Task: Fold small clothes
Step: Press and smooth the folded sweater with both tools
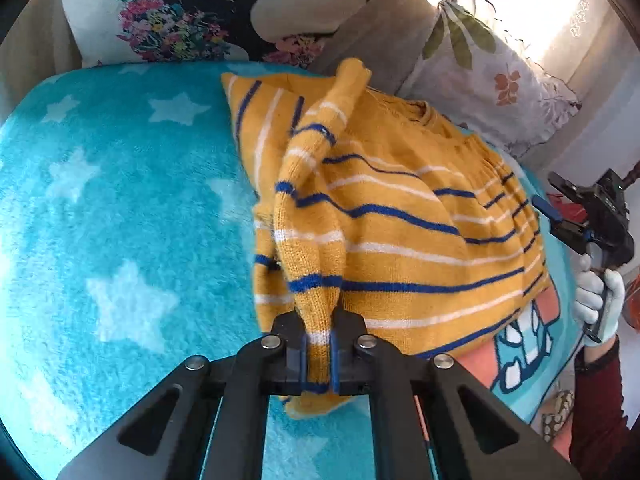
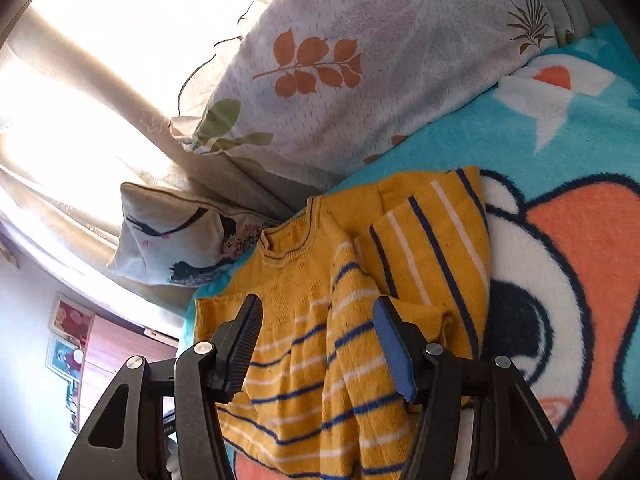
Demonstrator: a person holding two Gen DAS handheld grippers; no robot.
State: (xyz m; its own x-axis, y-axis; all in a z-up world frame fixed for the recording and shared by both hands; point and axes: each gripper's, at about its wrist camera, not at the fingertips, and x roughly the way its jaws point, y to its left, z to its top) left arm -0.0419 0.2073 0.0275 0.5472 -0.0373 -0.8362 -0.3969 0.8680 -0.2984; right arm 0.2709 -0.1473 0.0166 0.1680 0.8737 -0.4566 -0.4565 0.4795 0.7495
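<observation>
- Centrally, a small knitted sweater (image 1: 400, 216): mustard-yellow ribbed wool with thin blue and white stripes, rolled round neckline, lying crumpled on a fleece blanket (image 1: 120, 200).
- Turquoise, deep-piled and fuzzy, scattered with soft white stars; toward the right edge, a coral and white cartoon figure with dark outlines, only partly visible.
- Left gripper (image 1: 318, 356): black angular arms with shiny round bolts, blue pads clenched on a sleeve (image 1: 312, 208) of the sweater, cuff end bunched and poking out below the pads; sleeve drawn up as a twisted tube across the body of the garment.
- Right gripper (image 2: 318, 344): jaws released and standing wide, one finger ribbed black, the other faced with a blue pad; nothing pinched, sweater fabric lying beneath and between the fingers; contact with the knit impossible to judge.
- Right hand (image 1: 598, 300) in a pale glove around the gripper handle, dark red sleeve below, cut off at the frame edge.
- Behind: a leaf-print pillow (image 2: 340, 80) with a frilled edge, and a cushion (image 1: 192, 12) printed with a black silhouette and bright flowers, its top cropped.
- Window area blown out to white; curtain folds faint; far wall pictures blurred.
</observation>
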